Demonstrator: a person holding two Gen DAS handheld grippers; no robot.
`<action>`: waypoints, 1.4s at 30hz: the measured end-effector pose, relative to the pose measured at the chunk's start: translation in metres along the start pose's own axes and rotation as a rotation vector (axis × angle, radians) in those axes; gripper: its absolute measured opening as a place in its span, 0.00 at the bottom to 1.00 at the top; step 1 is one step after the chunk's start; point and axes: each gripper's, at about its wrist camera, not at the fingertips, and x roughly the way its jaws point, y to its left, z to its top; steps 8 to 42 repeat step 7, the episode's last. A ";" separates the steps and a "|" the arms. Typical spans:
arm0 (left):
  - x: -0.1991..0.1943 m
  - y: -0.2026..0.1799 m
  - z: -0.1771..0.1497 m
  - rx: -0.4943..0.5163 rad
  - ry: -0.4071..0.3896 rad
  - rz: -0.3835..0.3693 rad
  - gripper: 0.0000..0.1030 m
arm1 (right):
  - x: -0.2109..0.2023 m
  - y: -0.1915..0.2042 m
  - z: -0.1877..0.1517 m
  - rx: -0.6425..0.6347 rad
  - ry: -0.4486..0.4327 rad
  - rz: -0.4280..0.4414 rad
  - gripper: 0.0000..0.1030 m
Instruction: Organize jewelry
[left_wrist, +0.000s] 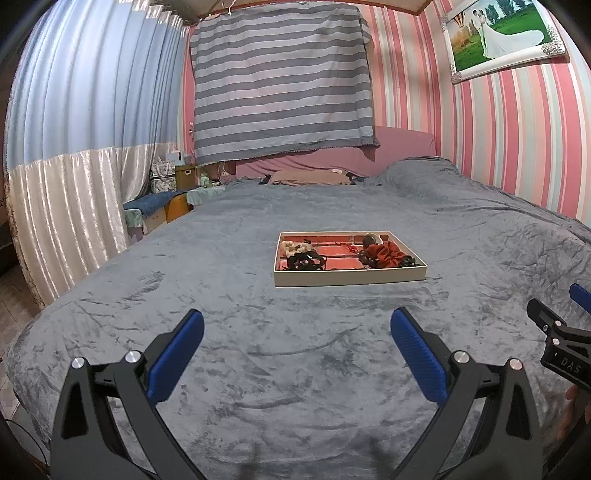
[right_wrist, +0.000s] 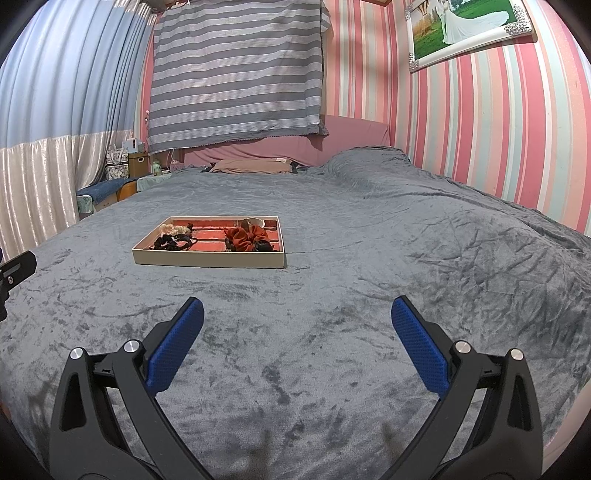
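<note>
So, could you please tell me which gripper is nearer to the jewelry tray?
Neither clearly; I can't tell. The left gripper faces the jewelry tray almost head-on, while the right gripper sits off to its right. Both hang open over the grey blanket, short of it.

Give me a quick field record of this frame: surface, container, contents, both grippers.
surface: grey plush blanket covering the bed
container: shallow cream rectangular tray with red lining, resting on the blanket ahead of both grippers
contents: rust-red fabric scrunchie, black hair ties, beige scrunchie
left gripper: open, empty, short of the tray
right gripper: open, empty, short of the tray
</note>
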 end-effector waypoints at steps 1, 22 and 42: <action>0.000 -0.001 0.001 0.000 -0.002 0.000 0.96 | 0.000 0.000 0.000 0.000 0.000 -0.001 0.96; 0.000 0.001 0.001 0.002 0.000 -0.004 0.96 | 0.001 0.001 -0.001 -0.001 0.004 -0.002 0.96; 0.000 0.001 0.001 0.002 0.000 -0.004 0.96 | 0.001 0.001 -0.001 -0.001 0.004 -0.002 0.96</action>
